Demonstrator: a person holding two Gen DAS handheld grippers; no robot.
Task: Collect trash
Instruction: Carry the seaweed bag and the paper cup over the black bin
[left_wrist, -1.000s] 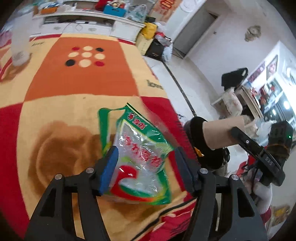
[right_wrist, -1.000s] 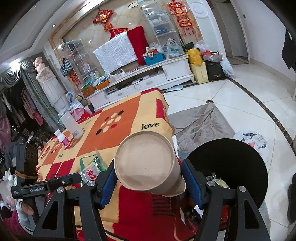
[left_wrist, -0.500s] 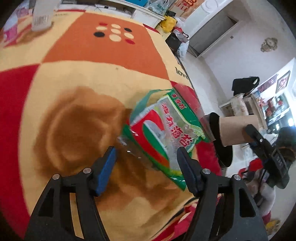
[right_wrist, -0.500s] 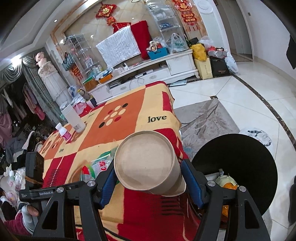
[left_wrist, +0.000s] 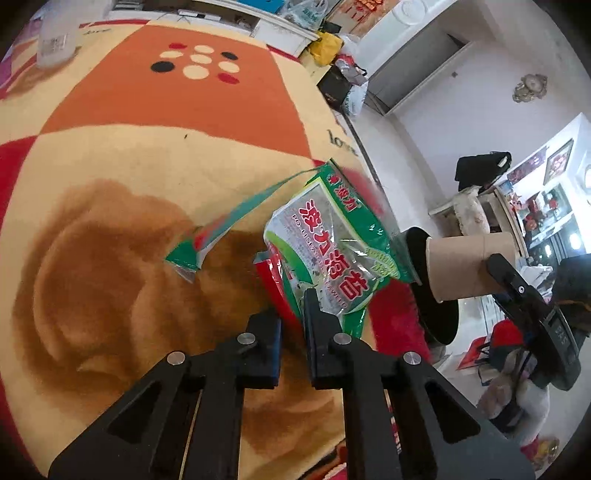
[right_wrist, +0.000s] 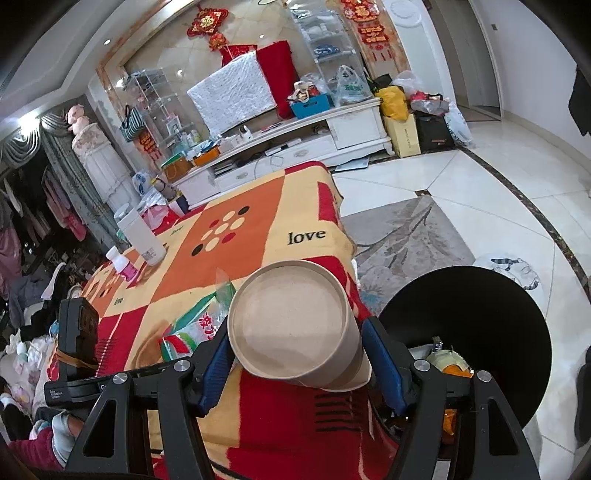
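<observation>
My left gripper (left_wrist: 293, 325) has its jaws pressed together, pinching the near edge of the green seaweed snack bag (left_wrist: 332, 254), which lies on the checked blanket (left_wrist: 147, 166) near its edge. My right gripper (right_wrist: 295, 358) clamps a brown paper cup (right_wrist: 291, 321), held on its side beside the black trash bin (right_wrist: 480, 314).

Bright daylit room, strong fisheye warping, dark vignetted corners.

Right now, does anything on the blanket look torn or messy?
Yes. The green snack wrapper lies crumpled near the blanket's edge, its top strip ripped and trailing off to the side.
</observation>
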